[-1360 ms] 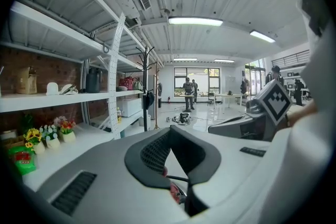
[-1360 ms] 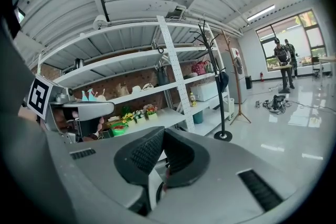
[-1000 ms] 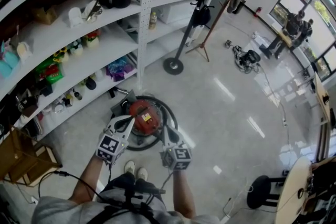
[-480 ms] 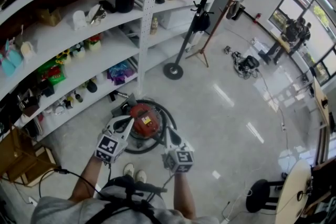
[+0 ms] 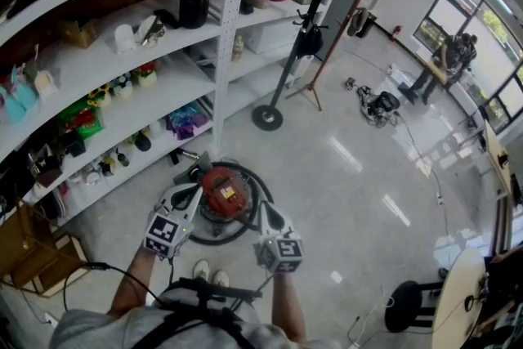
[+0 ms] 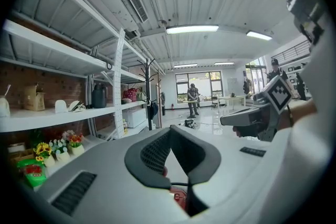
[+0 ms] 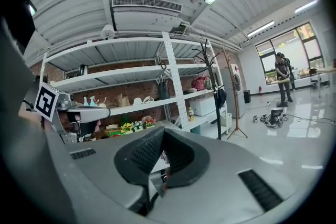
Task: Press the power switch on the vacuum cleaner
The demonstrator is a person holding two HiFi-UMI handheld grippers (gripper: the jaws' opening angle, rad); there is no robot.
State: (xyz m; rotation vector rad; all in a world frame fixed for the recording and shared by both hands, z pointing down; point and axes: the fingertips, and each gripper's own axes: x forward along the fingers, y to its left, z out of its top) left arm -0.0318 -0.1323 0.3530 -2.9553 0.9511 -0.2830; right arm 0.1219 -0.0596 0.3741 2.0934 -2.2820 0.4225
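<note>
We hold the left hand-held gripper [image 5: 196,192] and the right hand-held gripper [image 5: 265,210], both with jaws pressed together on nothing, over either side of the round red vacuum cleaner [image 5: 225,190] standing on the glossy grey floor [image 5: 343,176] near the white shelves [image 5: 176,65].

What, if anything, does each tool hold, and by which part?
Nothing is held. The left tool and the right tool both have their jaws together with nothing between them, above the red vacuum cleaner.
</note>
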